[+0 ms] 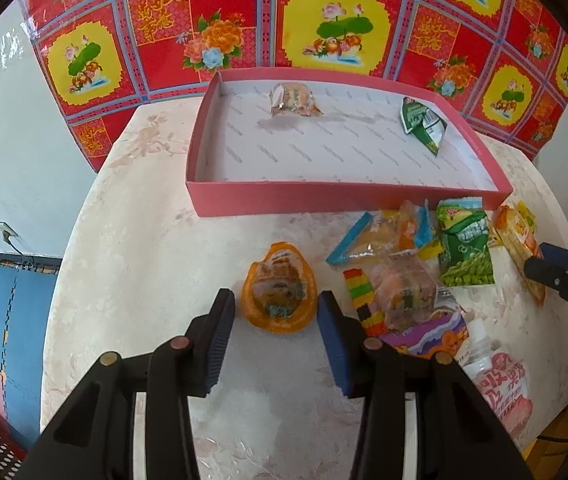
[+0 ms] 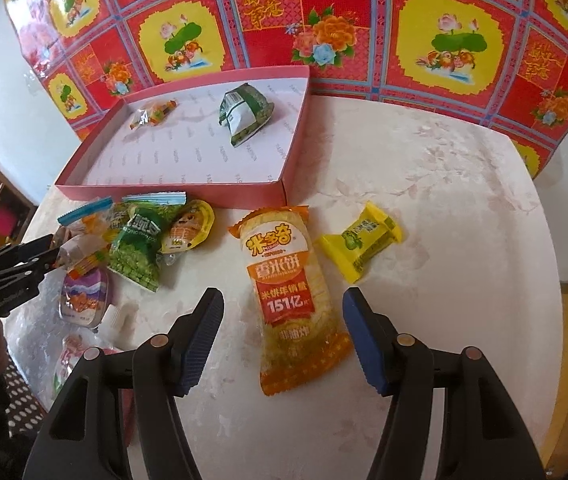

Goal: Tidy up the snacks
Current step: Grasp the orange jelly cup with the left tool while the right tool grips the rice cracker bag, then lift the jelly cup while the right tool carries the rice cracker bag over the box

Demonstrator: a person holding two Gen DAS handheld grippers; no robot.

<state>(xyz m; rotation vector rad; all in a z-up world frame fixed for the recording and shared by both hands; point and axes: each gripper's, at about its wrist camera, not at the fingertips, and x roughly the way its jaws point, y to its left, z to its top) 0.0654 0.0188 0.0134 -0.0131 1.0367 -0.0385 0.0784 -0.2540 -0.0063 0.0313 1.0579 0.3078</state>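
ribbed blue pads [image 1: 220, 340] of left gripper [image 1: 276, 312] spread astride glossy orange jelly cup [image 1: 280, 300]; right gripper [image 2: 284, 320] spread over crinkly rice-cracker pack [image 2: 287, 292].

Round pale tabletop [image 2: 443, 168], floral cloth. Pink tray [image 1: 323, 200] at far edge. Near it: orange jelly cup [image 1: 280, 296], rice-cracker pack [image 2: 287, 292], yellow cake packet [image 2: 357, 240], mixed snack heap [image 1: 423, 264] toward the near edge.
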